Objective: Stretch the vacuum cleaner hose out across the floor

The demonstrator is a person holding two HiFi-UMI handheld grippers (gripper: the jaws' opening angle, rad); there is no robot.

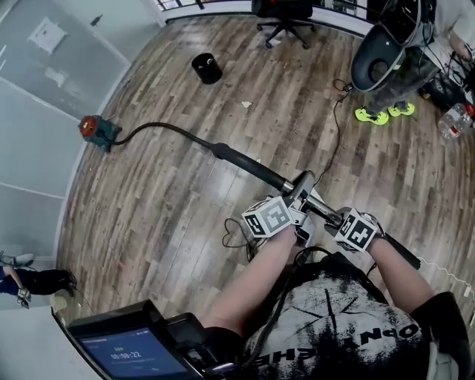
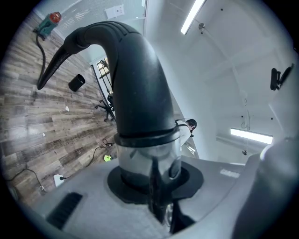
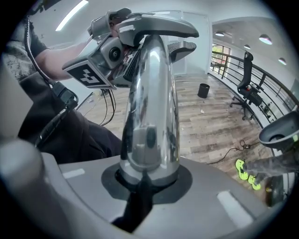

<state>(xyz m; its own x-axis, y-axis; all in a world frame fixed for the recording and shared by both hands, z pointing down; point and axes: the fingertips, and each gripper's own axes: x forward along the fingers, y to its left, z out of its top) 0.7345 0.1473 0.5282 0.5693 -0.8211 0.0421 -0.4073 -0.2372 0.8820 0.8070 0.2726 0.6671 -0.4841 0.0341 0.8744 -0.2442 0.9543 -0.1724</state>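
The left gripper (image 1: 288, 210) is clamped partway closed on the black curved handle (image 2: 135, 79) at the near end of the vacuum cleaner hose (image 1: 159, 128). In the left gripper view its jaws (image 2: 154, 186) press on the handle's base, just under a clear collar (image 2: 147, 154). From there the handle rises toward 12 o'clock, bends over toward 10 o'clock and narrows into the hose.

The right gripper (image 1: 343, 223) is closed more tightly on the chrome tube (image 3: 149, 107), which stands straight up between its jaws (image 3: 147, 179) toward 12 o'clock. The left gripper's marker cube (image 3: 91, 74) sits at its 10 o'clock.

In the head view both grippers sit just right of centre, side by side on the wand. The right one is at the left one's 4 o'clock. From them the hose runs out toward 10 o'clock over the wooden floor (image 1: 171, 208), past a thick black section (image 1: 245, 159). It curves down to a red and teal unit (image 1: 96, 130) by the wall, well apart from the grippers.

A black bin (image 1: 206, 67) stands at 11 o'clock and an office chair (image 1: 284, 18) at 12 o'clock.
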